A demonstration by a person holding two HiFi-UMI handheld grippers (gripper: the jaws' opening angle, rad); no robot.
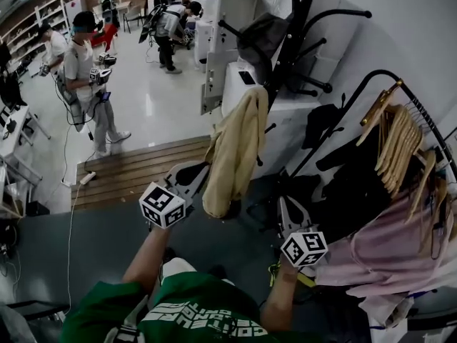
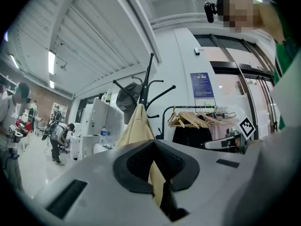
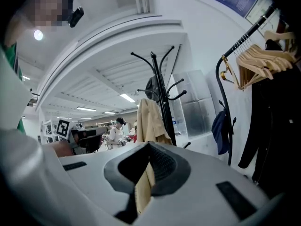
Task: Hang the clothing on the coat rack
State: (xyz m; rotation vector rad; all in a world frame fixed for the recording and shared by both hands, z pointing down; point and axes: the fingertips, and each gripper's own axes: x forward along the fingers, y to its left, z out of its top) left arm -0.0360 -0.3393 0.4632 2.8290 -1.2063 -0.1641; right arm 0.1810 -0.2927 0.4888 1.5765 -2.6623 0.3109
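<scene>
A cream jacket (image 1: 235, 148) hangs from a peg of the black coat rack (image 1: 293, 41), drooping almost to the floor. My left gripper (image 1: 194, 171) is just left of the jacket's lower part, jaws shut and holding nothing. My right gripper (image 1: 285, 206) is lower and to the right of the jacket, jaws together and also holding nothing. In the left gripper view the jacket (image 2: 136, 126) shows beyond the closed gripper (image 2: 153, 145), hung on the rack (image 2: 149, 74). The right gripper view shows the same jacket (image 3: 149, 121) on the rack (image 3: 160, 88) past the closed gripper (image 3: 149, 147).
A dark cap (image 1: 260, 38) hangs higher on the rack. At the right stands a clothes rail with wooden hangers (image 1: 400, 141), black garments (image 1: 357, 184) and a pink one (image 1: 400, 249). A wooden platform (image 1: 136, 170) and several people (image 1: 86, 77) are beyond.
</scene>
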